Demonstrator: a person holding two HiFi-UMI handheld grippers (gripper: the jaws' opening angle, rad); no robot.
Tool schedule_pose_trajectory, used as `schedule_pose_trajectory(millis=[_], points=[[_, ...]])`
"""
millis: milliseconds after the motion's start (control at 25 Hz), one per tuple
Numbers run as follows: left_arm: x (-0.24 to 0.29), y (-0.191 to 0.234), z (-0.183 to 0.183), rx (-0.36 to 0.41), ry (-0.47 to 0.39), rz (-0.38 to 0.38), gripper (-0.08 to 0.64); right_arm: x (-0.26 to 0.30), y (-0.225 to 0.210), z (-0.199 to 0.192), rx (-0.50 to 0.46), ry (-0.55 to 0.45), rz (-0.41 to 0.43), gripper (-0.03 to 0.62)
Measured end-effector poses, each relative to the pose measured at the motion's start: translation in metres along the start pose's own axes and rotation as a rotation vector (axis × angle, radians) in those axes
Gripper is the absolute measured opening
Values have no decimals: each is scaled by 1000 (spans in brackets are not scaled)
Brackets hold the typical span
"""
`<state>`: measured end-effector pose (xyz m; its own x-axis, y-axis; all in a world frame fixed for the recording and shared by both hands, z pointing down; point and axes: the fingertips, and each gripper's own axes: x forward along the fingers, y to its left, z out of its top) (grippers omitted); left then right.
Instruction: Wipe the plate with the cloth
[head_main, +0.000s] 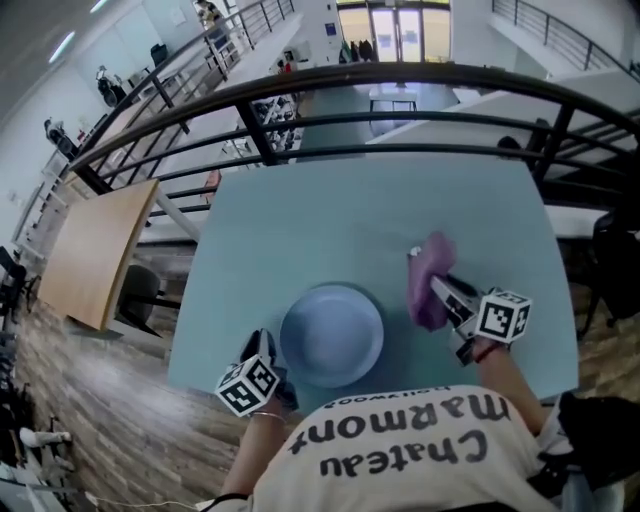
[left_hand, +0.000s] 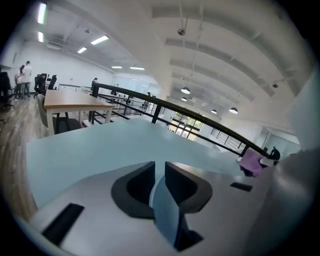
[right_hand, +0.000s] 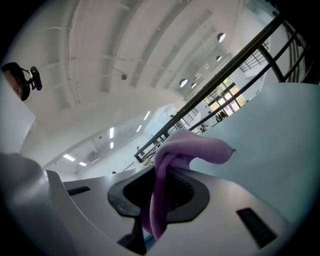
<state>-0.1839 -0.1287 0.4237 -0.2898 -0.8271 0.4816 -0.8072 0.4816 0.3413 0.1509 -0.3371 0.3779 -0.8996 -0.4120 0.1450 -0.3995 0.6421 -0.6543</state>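
pre-wipe | L gripper (left_hand: 159, 186) pinching plate (head_main: 332, 334) rim | R gripper (right_hand: 161, 194) pinching cloth (head_main: 430, 282), right of plate | nxt: cloth onto plate

Head view: left tool (head_main: 278, 375) jaws hidden beneath cube (head_main: 247, 385); left gripper view: only plate (left_hand: 167, 210) rim shows
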Motion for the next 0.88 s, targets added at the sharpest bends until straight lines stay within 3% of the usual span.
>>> schedule_pose_trajectory(millis=[120,240,480,880], points=[[-10,-12,22,-20,-69,-77,42,0,5,7,-42,-8,-3,81],[-17,-14,36,-10,-119,-106,34,-2,6,2,-74,-1,-9,81],[-32,-4,48,-13,-179,-113,26,-7,22,-3,-125,6,-15,81],[-34,2,52,-42,-203,-122,25,-14,15,-2,-137,4,-65,81]])
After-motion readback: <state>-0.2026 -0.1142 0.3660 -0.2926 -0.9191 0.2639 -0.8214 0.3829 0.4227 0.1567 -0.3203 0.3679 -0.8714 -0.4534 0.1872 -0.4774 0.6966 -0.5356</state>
